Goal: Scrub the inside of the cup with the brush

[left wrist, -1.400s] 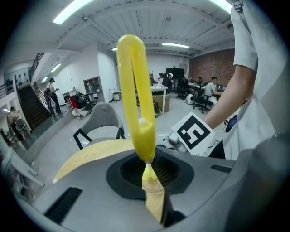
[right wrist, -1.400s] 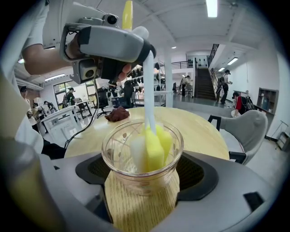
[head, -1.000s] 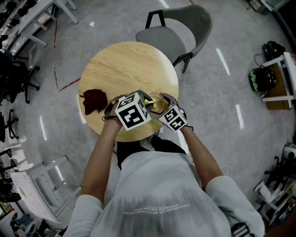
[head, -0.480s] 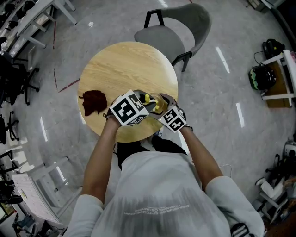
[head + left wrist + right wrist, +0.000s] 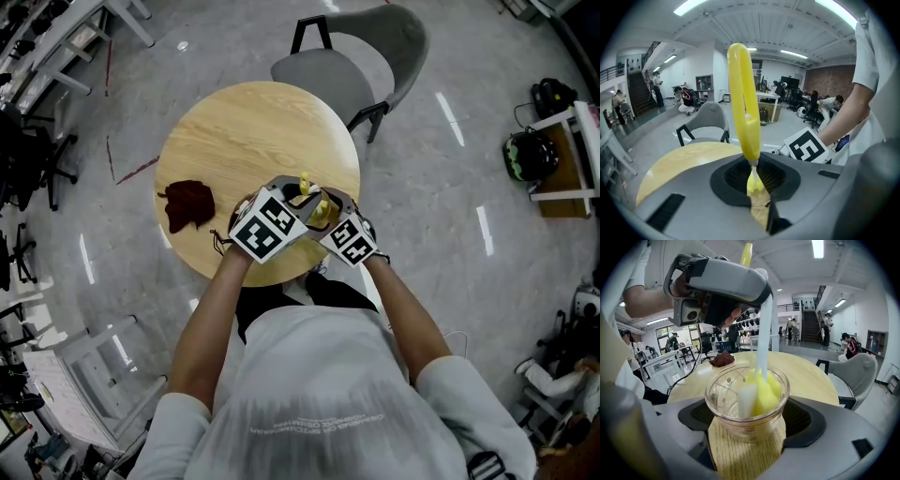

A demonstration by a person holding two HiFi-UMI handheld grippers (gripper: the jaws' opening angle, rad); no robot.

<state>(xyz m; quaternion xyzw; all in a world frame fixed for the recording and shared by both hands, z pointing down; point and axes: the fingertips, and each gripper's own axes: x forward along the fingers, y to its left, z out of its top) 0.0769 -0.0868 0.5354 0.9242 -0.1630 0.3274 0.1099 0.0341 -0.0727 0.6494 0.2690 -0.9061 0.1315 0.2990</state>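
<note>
- Head view: a round wooden worktop [image 5: 253, 131] fills the middle of the grey floor, and both arms reach over its near edge.
- A grey chair [image 5: 347, 70] stands at the far side of the worktop, its seat turned towards it.
- Left tool [image 5: 298, 200] is above the near right part of the worktop, its marker cube tipped towards the camera. In the left gripper view its jaws are shut tight on the brush's thin stem, and the yellow handle rises upright out of them.
- Right tool [image 5: 325, 214] is just beside the left one and slightly nearer the person, and the two almost touch. In the right gripper view its jaws sit either side of the cup and clamp its glass wall.
- A dark red cloth [image 5: 189, 203] lies crumpled on the left part of the worktop, well apart from both tools.
- The cup [image 5: 747, 404] is a clear glass one with a faint etched pattern. It is held upright over the near part of the worktop, mouth up; I cannot tell whether its base touches the wood.
- The brush [image 5: 759, 392] comes down from the left tool on a pale stem. Its yellow and white sponge head is inside the cup, low down and against the far wall, and fills much of the cup.
</note>
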